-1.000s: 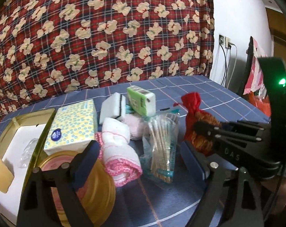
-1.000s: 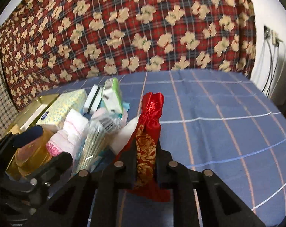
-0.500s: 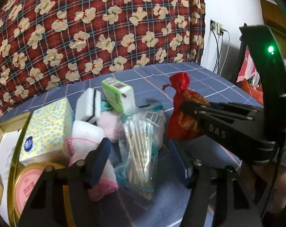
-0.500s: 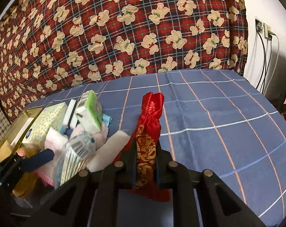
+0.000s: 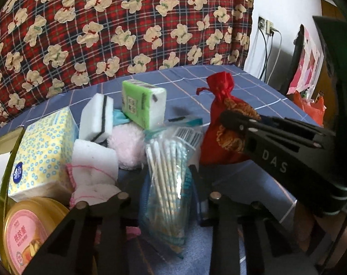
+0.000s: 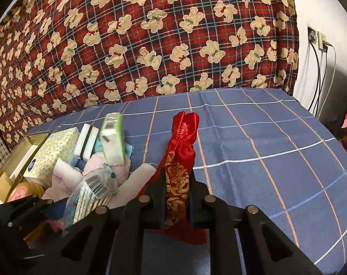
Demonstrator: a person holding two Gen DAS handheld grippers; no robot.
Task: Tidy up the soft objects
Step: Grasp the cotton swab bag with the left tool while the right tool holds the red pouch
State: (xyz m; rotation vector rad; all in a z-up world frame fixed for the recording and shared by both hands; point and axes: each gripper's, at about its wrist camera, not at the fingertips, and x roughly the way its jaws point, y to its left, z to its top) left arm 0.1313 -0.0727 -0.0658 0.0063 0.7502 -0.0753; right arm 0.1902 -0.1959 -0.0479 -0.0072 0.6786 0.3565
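Note:
A clear bag of cotton swabs [image 5: 164,160] stands upright between the fingers of my left gripper [image 5: 165,184]. Its jaws are closing and the pads touch the bag's two sides. The same bag [image 6: 86,194] appears at the lower left of the right wrist view. My right gripper [image 6: 176,197] is shut on a red satin pouch with gold embroidery [image 6: 180,160], held upright over the blue checked cloth. In the left wrist view that pouch [image 5: 221,119] sits just right of the bag, with the right gripper's black fingers [image 5: 240,123] clamped on it.
Left of the bag lies a pile: a yellow tissue pack [image 5: 42,151], a white sponge [image 5: 96,119], a green tissue pack [image 5: 141,105], a pink fluffy piece [image 5: 127,146] and a white-and-pink cloth [image 5: 93,167]. A gold tin [image 5: 3,137] and a round tin [image 5: 26,233] sit at the far left.
My left gripper has come forward and right onto the cotton swab bag, and its jaws have narrowed around it. The right gripper still holds the red pouch, almost still.

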